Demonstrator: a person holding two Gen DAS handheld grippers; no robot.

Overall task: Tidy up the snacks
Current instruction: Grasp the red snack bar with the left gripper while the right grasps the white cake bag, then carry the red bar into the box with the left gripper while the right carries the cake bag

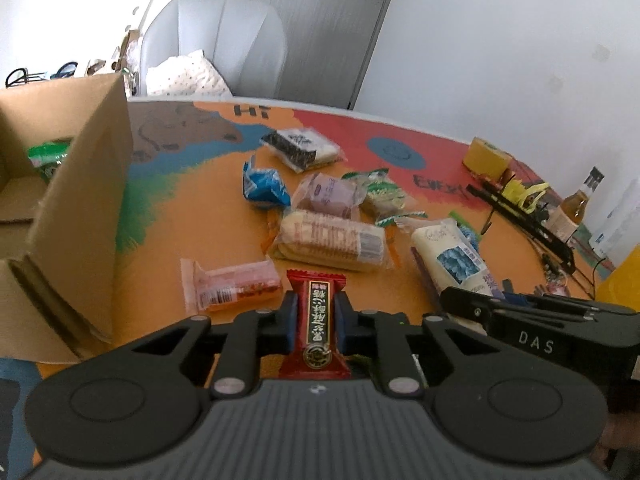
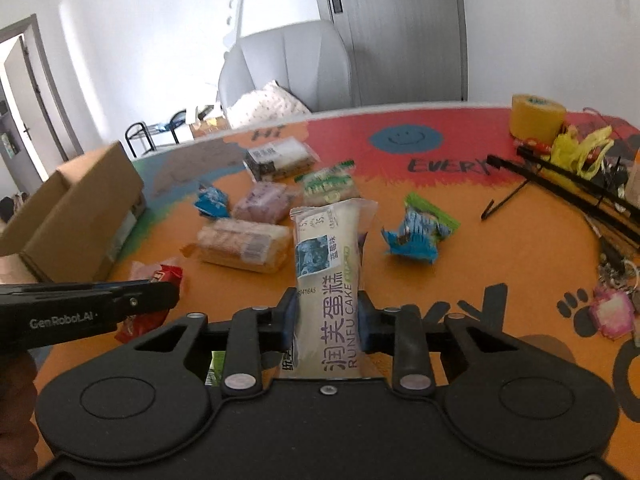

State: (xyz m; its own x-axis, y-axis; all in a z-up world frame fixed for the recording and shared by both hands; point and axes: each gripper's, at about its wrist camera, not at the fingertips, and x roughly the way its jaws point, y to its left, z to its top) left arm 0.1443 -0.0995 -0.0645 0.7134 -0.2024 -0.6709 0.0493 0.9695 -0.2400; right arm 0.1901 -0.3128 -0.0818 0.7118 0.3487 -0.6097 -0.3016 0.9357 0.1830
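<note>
My left gripper is shut on a red candy bar and holds it above the table's near edge. My right gripper is shut on a white Runfu cake packet, also visible in the left wrist view. An open cardboard box stands at the left with a green packet inside. Several snacks lie on the table: a striped biscuit pack, a pink bar, a purple packet, blue packets.
The colourful table holds a yellow tape roll, black rods and yellow clutter at the right, and a bottle. A grey chair stands behind the table.
</note>
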